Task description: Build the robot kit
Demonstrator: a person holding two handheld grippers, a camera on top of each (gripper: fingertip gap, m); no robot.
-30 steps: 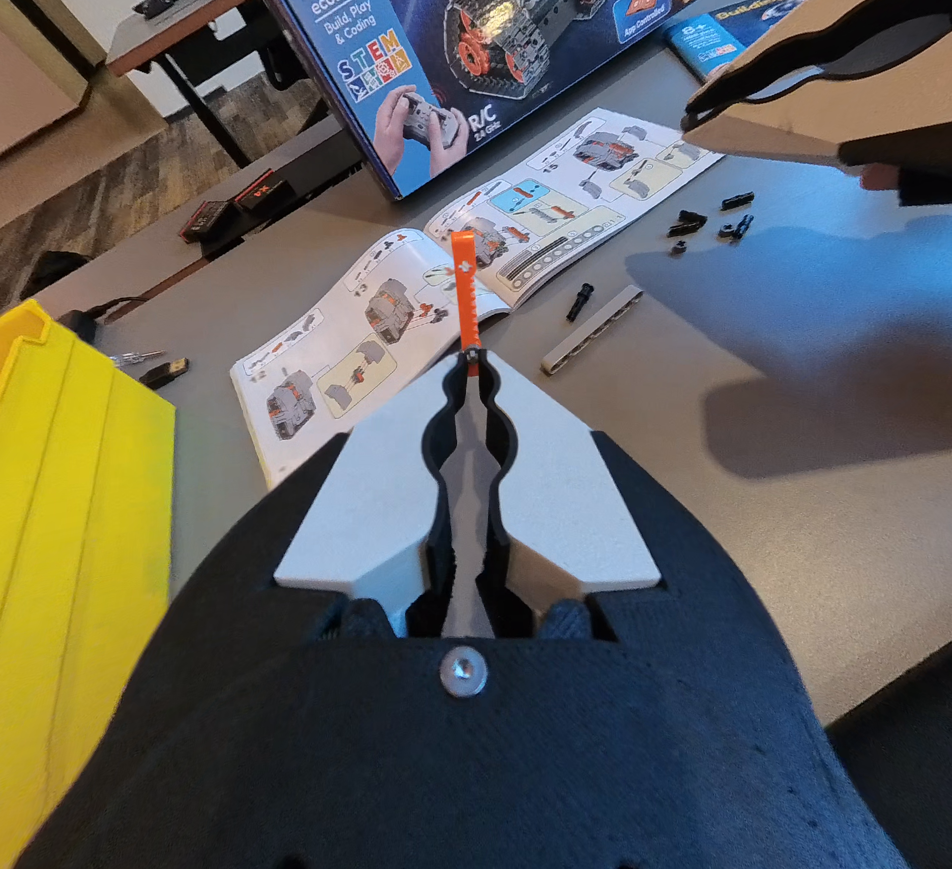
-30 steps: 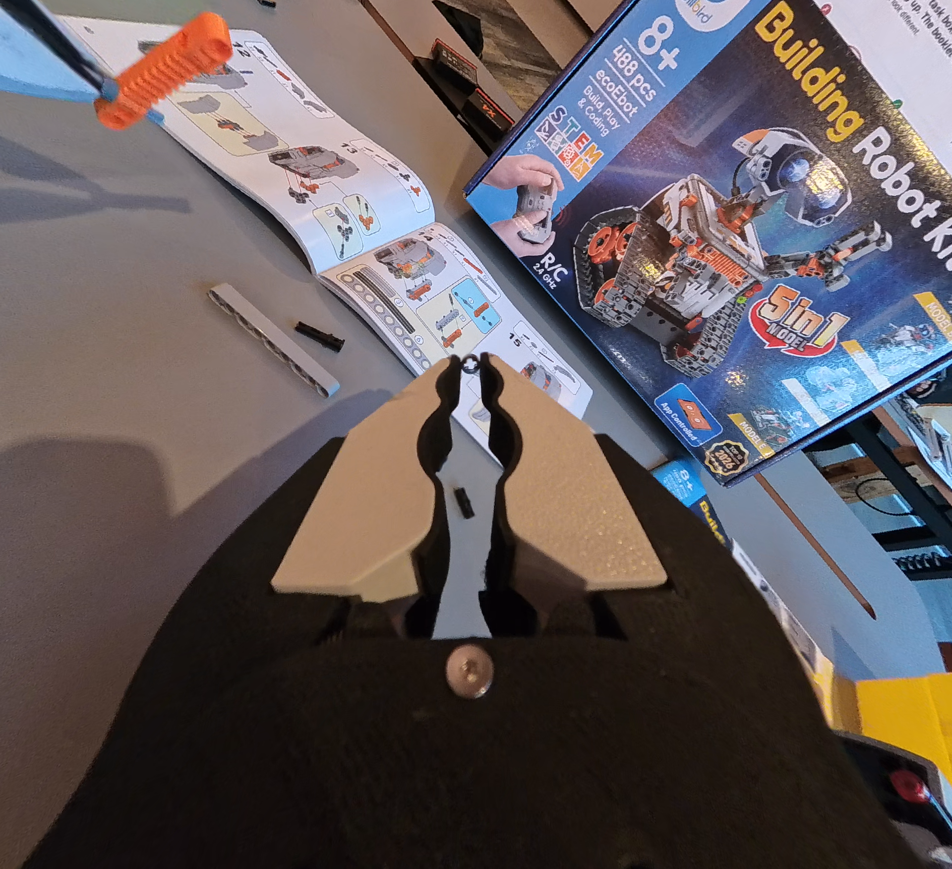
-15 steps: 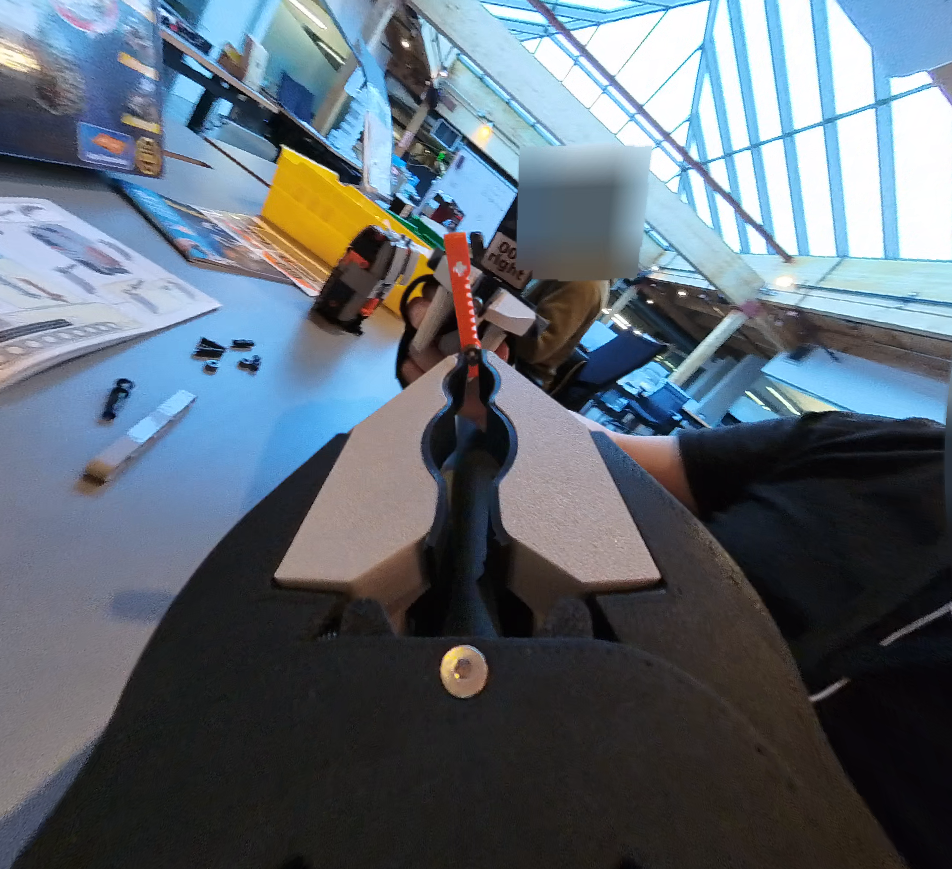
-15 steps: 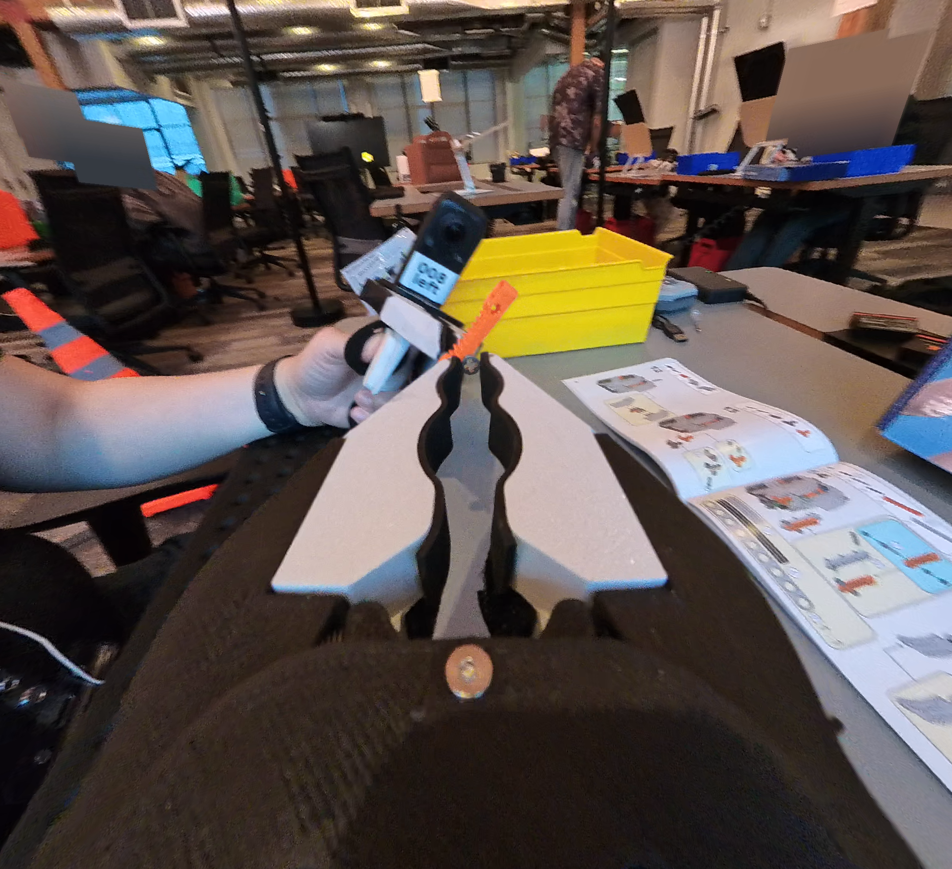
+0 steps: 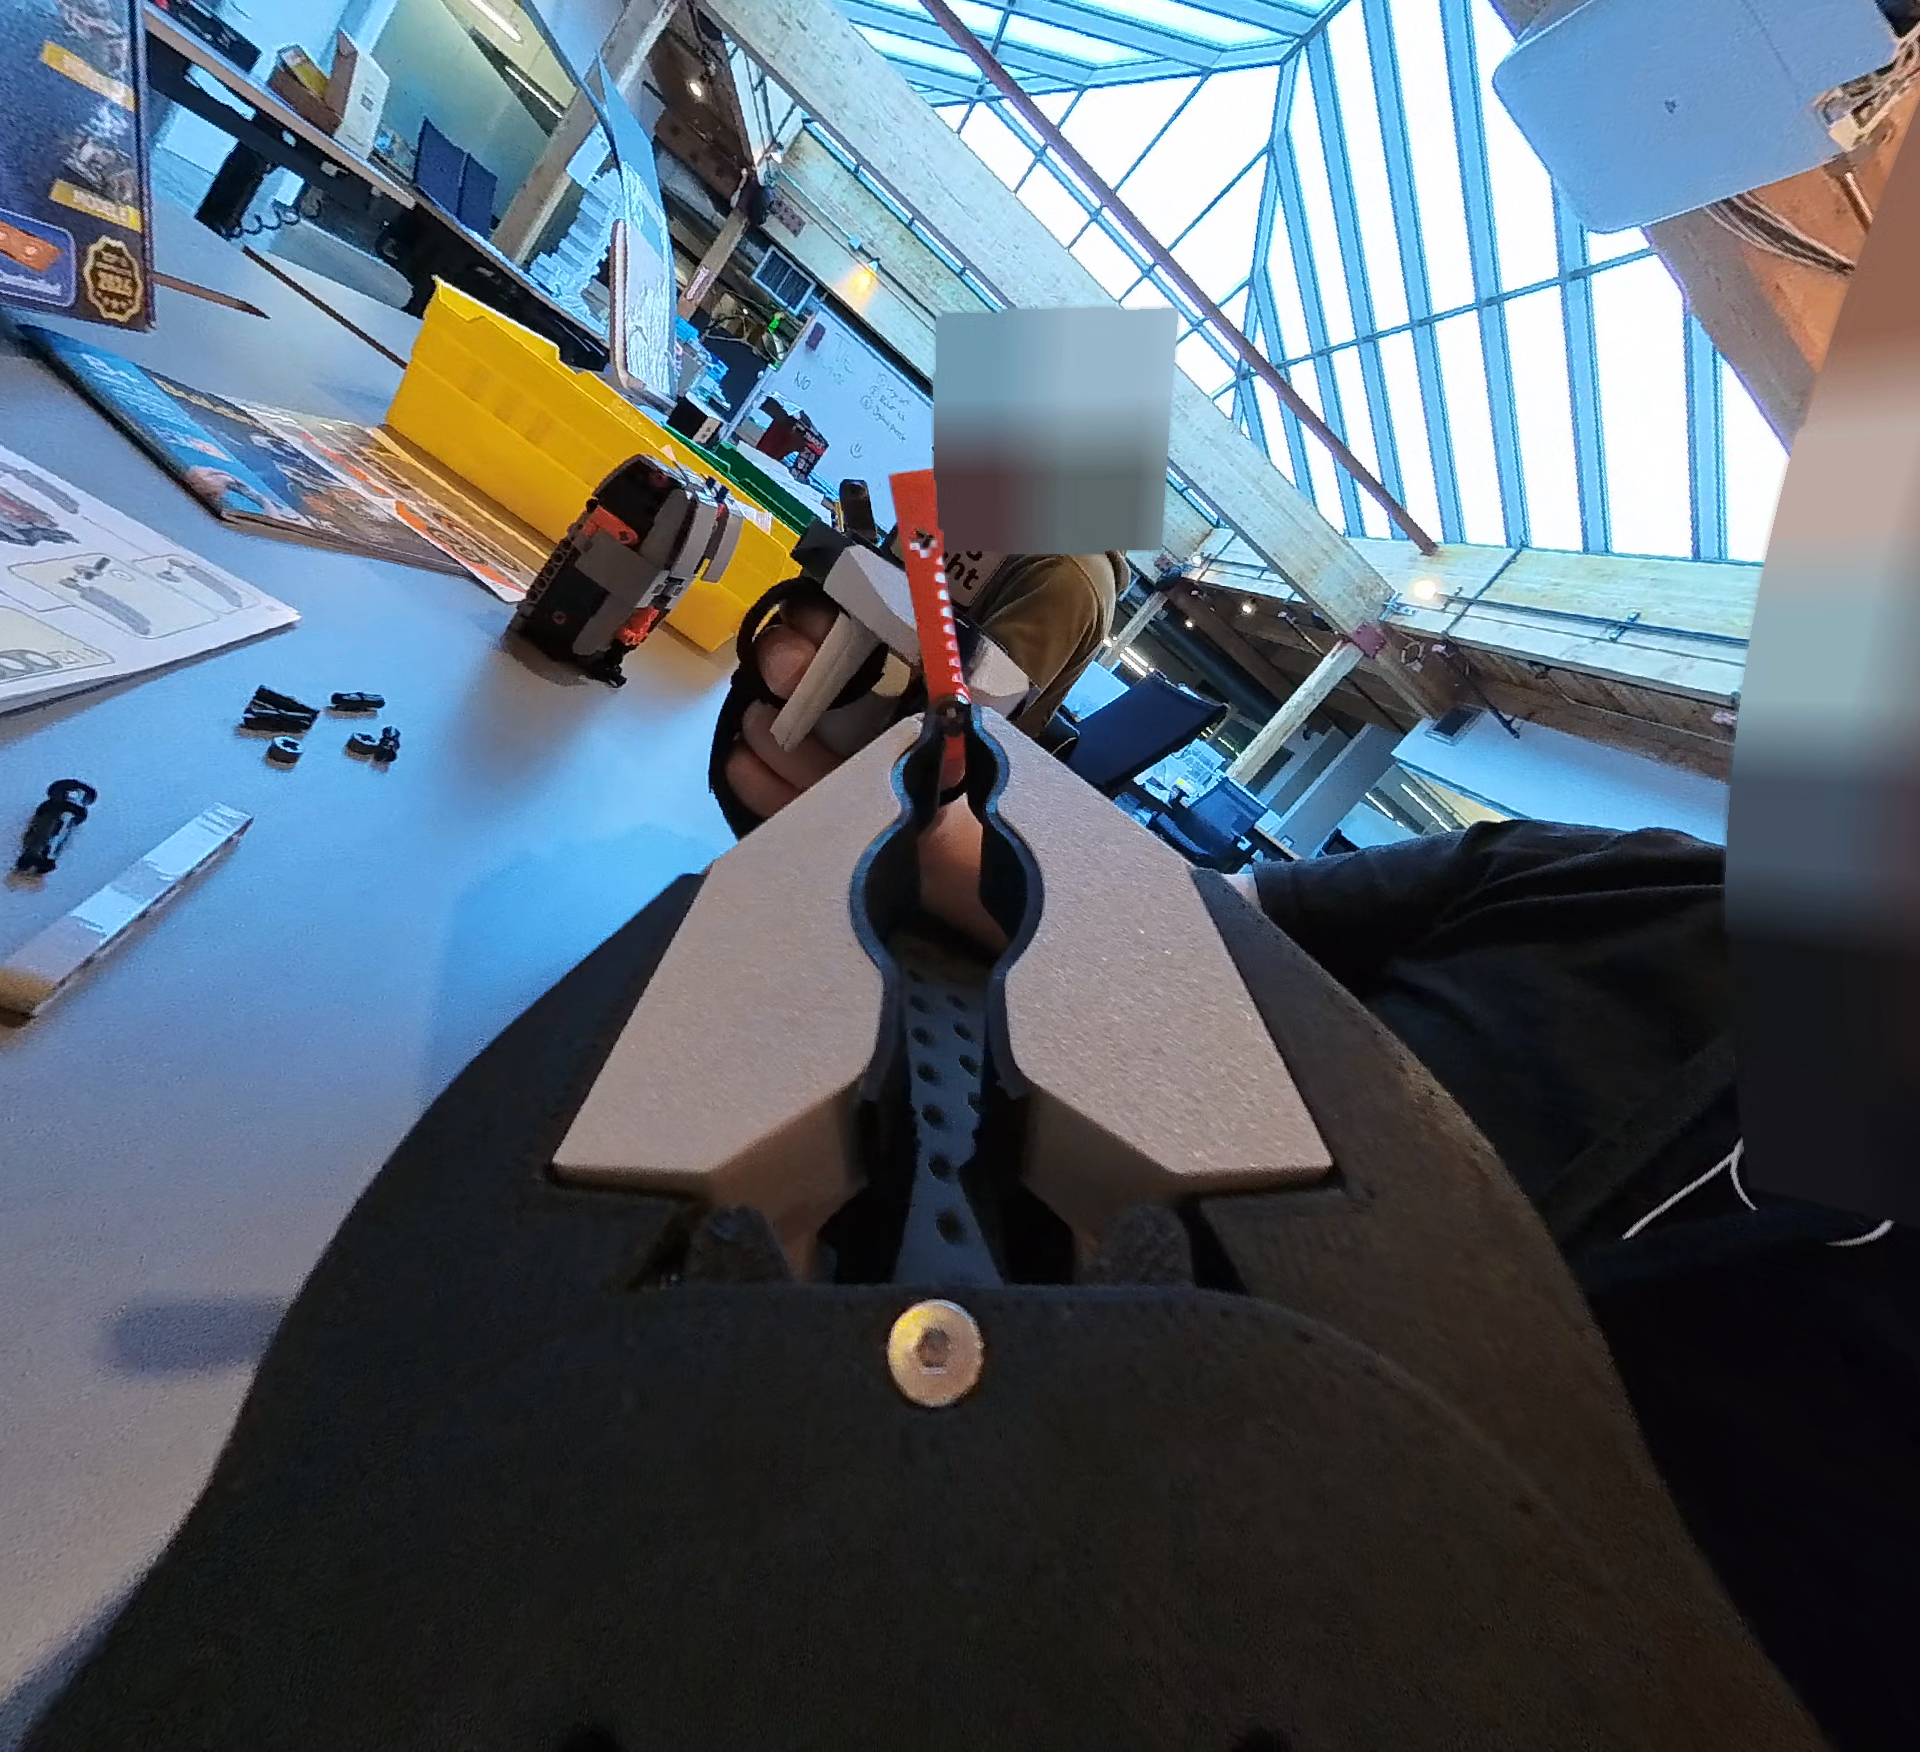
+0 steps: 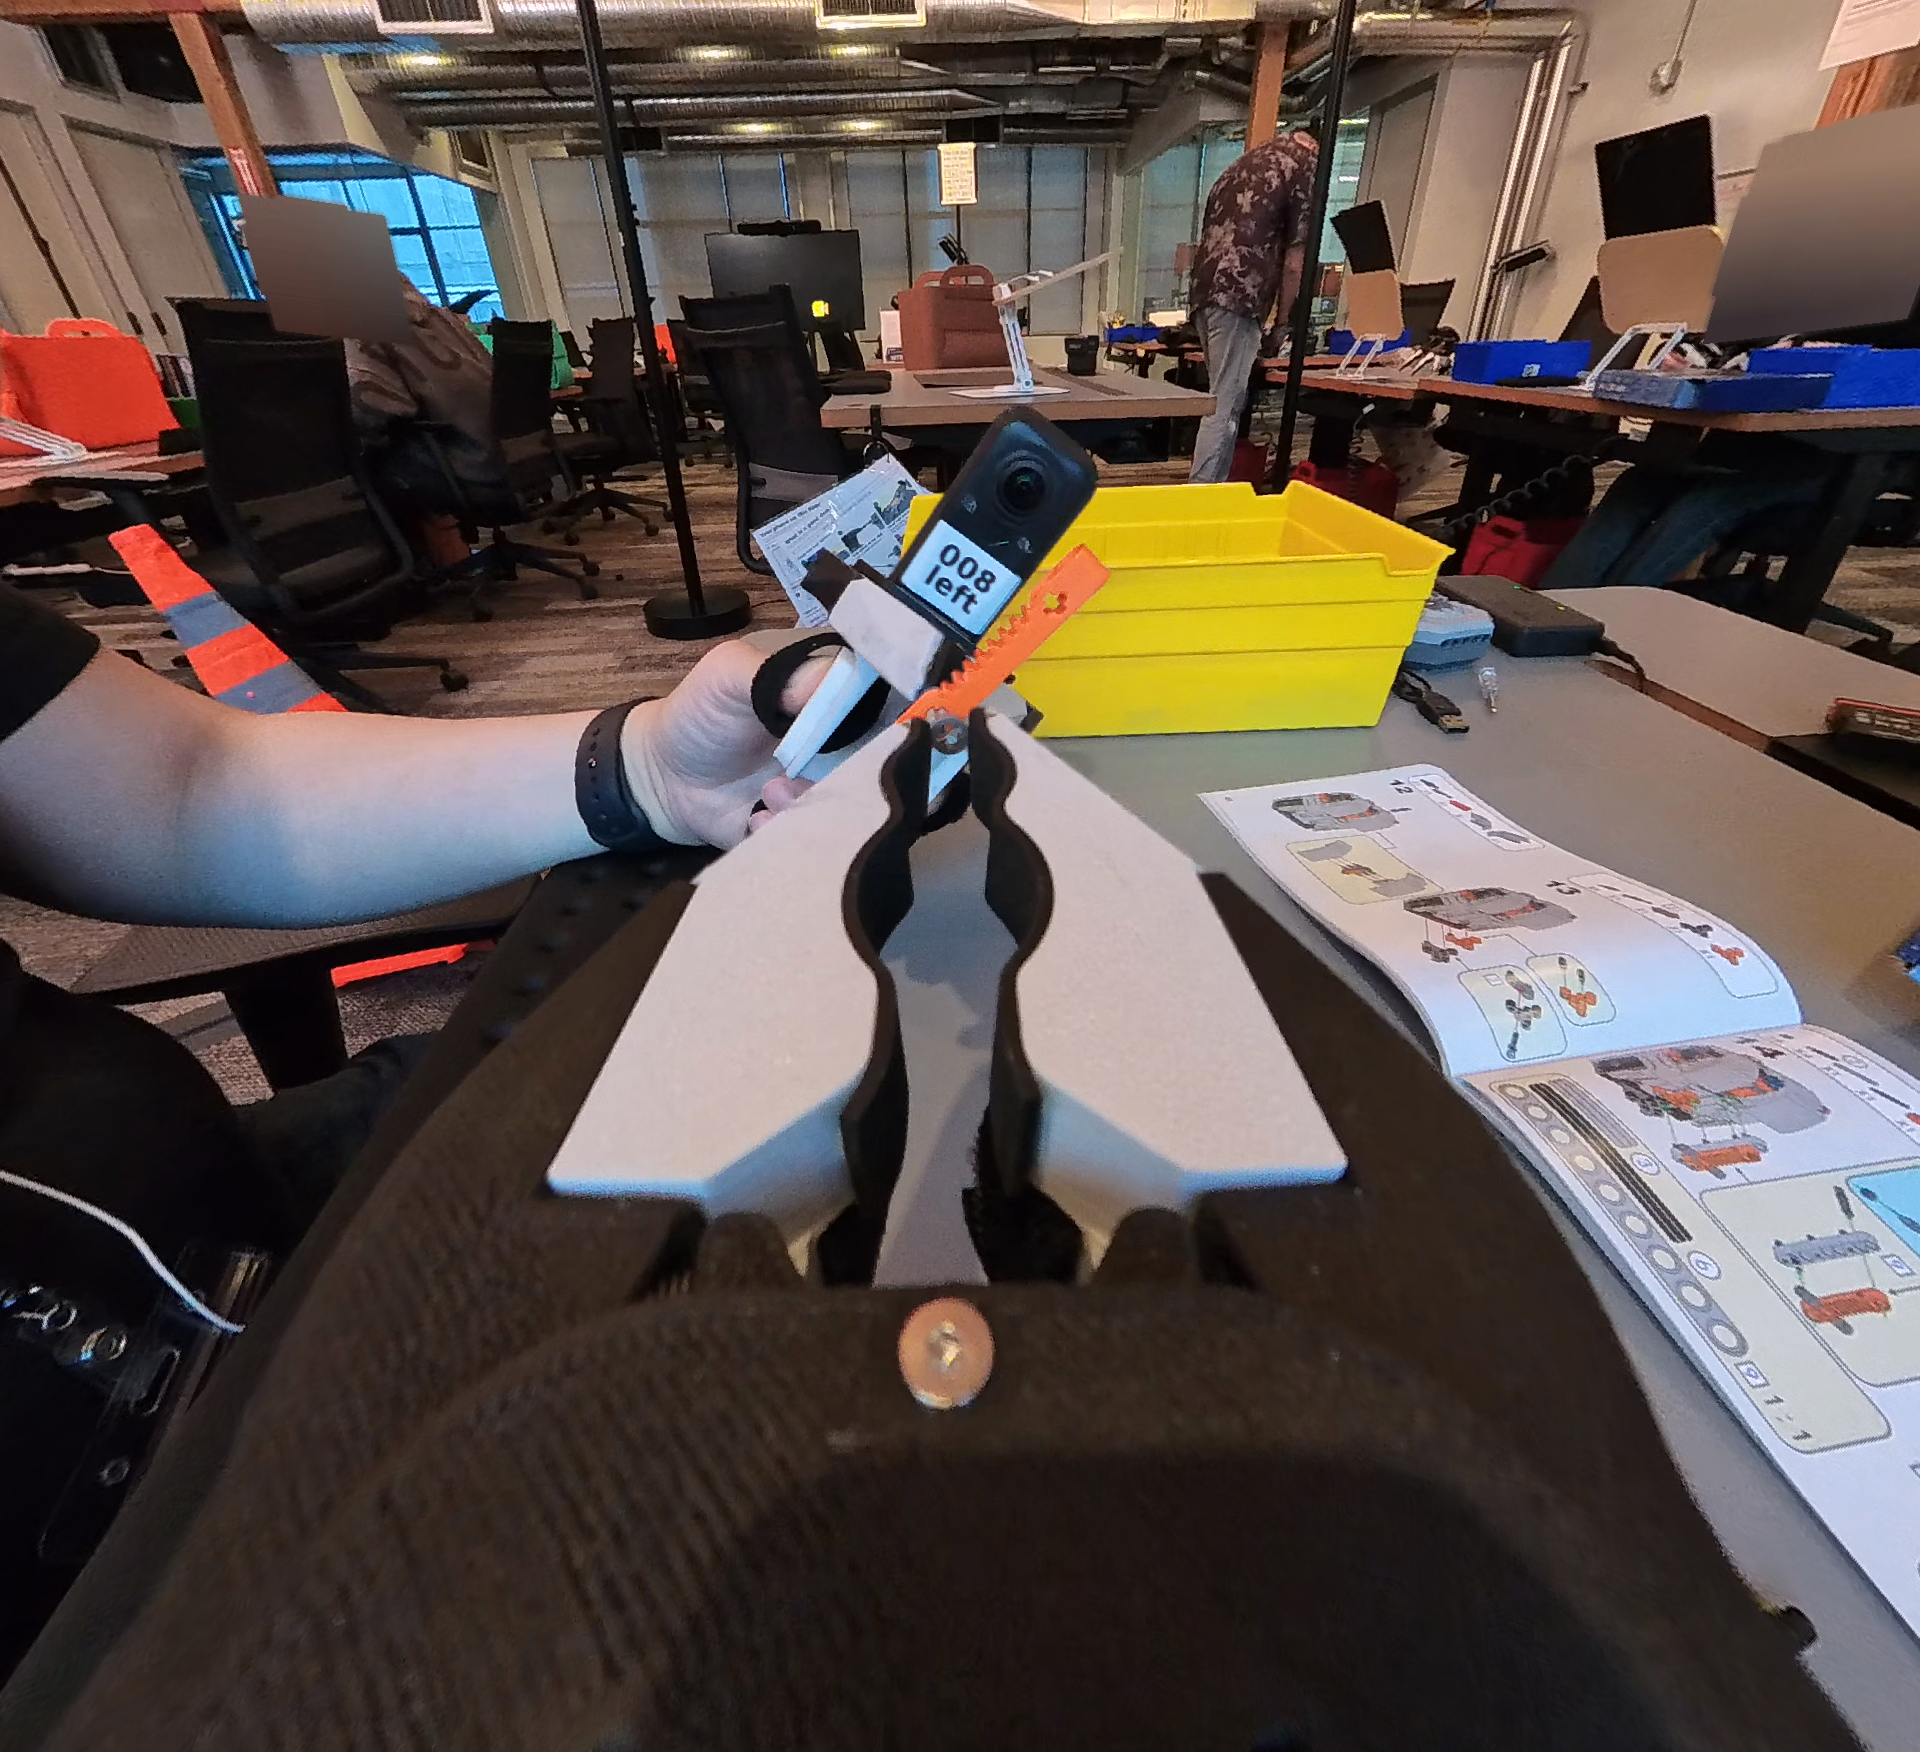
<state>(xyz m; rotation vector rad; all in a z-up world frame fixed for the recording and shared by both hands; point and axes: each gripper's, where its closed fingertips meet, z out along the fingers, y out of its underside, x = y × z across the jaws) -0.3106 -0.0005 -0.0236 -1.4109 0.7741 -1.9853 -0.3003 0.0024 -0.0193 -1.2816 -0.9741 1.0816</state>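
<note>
My left gripper (image 5: 948,715) is shut on the lower end of an orange toothed beam (image 5: 923,580), which sticks up and out past its tips. My right gripper (image 6: 943,728) is shut on a small dark round pin (image 6: 943,734) held at its very tips. The two grippers face each other above the table edge, tips almost meeting. In the right wrist view the pin sits against the lower end of the orange beam (image 6: 1003,637). I cannot tell whether it is in a hole. A hand (image 6: 707,757) holds the left gripper, below its black camera (image 6: 1023,487).
An open instruction booklet (image 6: 1558,975) lies on the grey table (image 5: 436,871). A yellow bin (image 6: 1195,622) stands behind it. A part-built model (image 5: 634,559), loose black pins (image 5: 312,726), a grey beam (image 5: 125,892) and a second yellow bin (image 5: 540,424) are on the table. My two grippers' fingertips are within a few centimetres of each other. Left tips and right tips are each some 30 cm from the part-built model (image 5: 634,559).
Both grippers have swung up from looking down at the table to facing each other. They have closed in, bringing the pin up to the orange beam's end.
</note>
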